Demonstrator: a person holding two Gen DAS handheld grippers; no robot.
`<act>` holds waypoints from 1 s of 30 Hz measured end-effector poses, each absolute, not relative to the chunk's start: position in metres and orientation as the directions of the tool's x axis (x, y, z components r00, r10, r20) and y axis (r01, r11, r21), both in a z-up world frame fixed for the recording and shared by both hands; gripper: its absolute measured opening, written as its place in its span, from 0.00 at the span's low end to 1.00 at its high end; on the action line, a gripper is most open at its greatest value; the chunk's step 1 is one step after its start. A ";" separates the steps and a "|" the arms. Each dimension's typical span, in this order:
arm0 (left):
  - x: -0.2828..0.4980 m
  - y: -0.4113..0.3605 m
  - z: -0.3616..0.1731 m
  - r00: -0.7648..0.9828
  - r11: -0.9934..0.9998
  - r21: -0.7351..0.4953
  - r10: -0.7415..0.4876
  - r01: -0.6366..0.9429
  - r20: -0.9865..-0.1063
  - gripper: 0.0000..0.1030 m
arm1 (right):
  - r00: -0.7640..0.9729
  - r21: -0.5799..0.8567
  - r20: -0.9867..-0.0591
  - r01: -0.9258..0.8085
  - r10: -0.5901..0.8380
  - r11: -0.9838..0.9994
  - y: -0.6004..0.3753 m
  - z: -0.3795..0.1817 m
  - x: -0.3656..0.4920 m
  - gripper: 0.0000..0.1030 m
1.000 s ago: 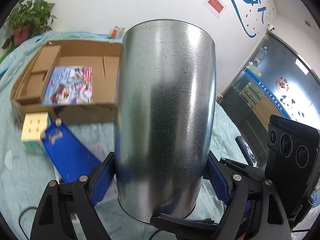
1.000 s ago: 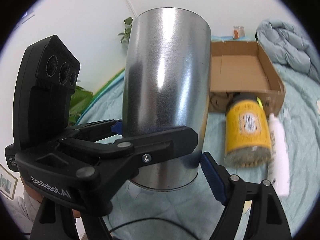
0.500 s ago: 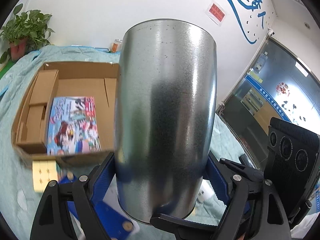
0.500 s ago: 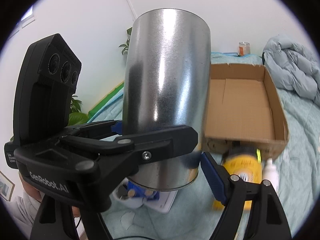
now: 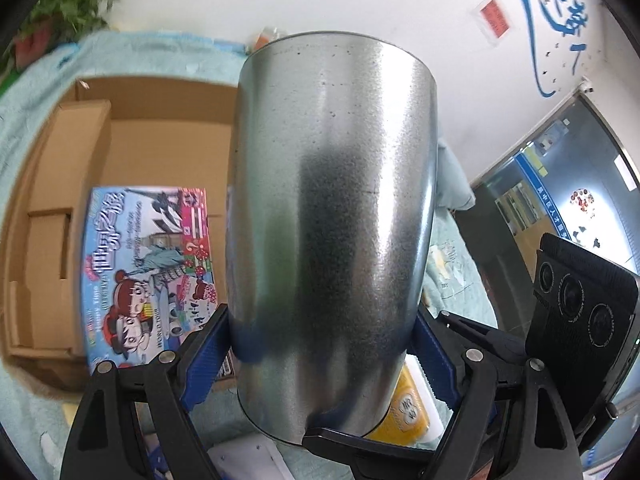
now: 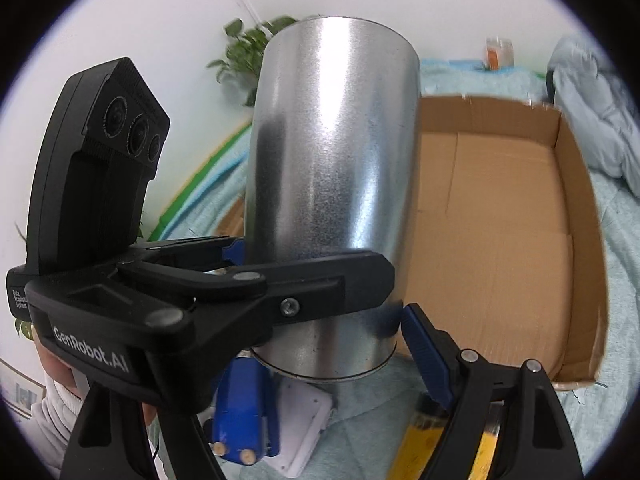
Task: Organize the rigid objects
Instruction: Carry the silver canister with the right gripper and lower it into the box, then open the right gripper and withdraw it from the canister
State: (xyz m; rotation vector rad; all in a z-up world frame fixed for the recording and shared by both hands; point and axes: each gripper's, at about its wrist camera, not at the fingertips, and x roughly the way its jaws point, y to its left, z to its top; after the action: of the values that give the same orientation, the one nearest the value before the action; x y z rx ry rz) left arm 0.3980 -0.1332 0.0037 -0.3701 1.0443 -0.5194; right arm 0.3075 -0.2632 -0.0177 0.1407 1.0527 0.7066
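Left gripper (image 5: 322,354): jaws pinching the metal can (image 5: 332,220) low on its wall, blue pads (image 5: 204,354) pressed to both sides.
Right gripper (image 6: 328,330): jaws spread around the same can's base; its right pad (image 6: 426,350) sits just beside the wall, and whether it touches cannot be told. The left finger is hidden behind the left gripper's black frame.
Metal can: upright, slightly tilted, held in the air near the front edge of the cardboard box (image 6: 500,216).
Beneath the can: a blue block (image 6: 240,404) on a white flat item (image 6: 304,424), and a yellow bottle (image 6: 416,440) lying on the light blue blanket (image 6: 616,416).
Cardboard box: open and shallow; a colourful printed game box (image 5: 148,268) lies flat in its left half, the right half shows bare floor.
Far back: a potted plant (image 5: 68,4) at the white wall, a small orange jar (image 6: 498,53) on the blanket beyond the box, a pale quilt (image 6: 592,104) bunched at the right.
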 end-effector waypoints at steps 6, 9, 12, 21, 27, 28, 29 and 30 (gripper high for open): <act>0.430 -0.138 -0.034 0.295 0.797 -0.579 -0.603 0.173 -0.741 0.80 | 0.183 0.462 -0.802 -0.413 0.569 0.785 -0.270 -0.048 0.335 0.78; 0.439 -0.139 -0.050 0.251 0.793 -0.594 -0.607 0.136 -0.754 0.80 | 0.120 0.490 -0.816 -0.377 0.566 0.786 -0.273 -0.066 0.345 0.78; 0.446 -0.140 -0.060 0.221 0.796 -0.595 -0.603 0.106 -0.767 0.80 | 0.100 0.523 -0.807 -0.335 0.582 0.784 -0.277 -0.078 0.347 0.78; 0.453 -0.122 -0.054 0.275 0.837 -0.532 -0.546 0.128 -0.791 0.81 | 0.077 0.531 -0.826 -0.230 0.559 0.816 -0.286 -0.102 0.359 0.78; 0.434 -0.097 -0.042 0.332 0.844 -0.524 -0.530 0.117 -0.780 0.81 | 0.092 0.494 -0.846 -0.233 0.525 0.838 -0.276 -0.095 0.349 0.80; 0.429 -0.096 -0.038 0.343 0.844 -0.524 -0.529 0.115 -0.777 0.81 | 0.098 0.491 -0.848 -0.225 0.521 0.841 -0.275 -0.094 0.348 0.80; 0.422 -0.091 -0.034 0.361 0.845 -0.524 -0.525 0.109 -0.771 0.81 | 0.101 0.493 -0.846 -0.225 0.524 0.840 -0.275 -0.093 0.347 0.80; 0.415 -0.087 -0.033 0.380 0.847 -0.520 -0.519 0.110 -0.766 0.81 | 0.103 0.502 -0.840 -0.226 0.533 0.835 -0.275 -0.091 0.351 0.80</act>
State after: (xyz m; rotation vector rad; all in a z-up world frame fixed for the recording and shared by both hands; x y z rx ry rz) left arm 0.4149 -0.0869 -0.0326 -0.4196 1.1162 -0.4169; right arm 0.3512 -0.2748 -0.0907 0.2729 1.3585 0.5703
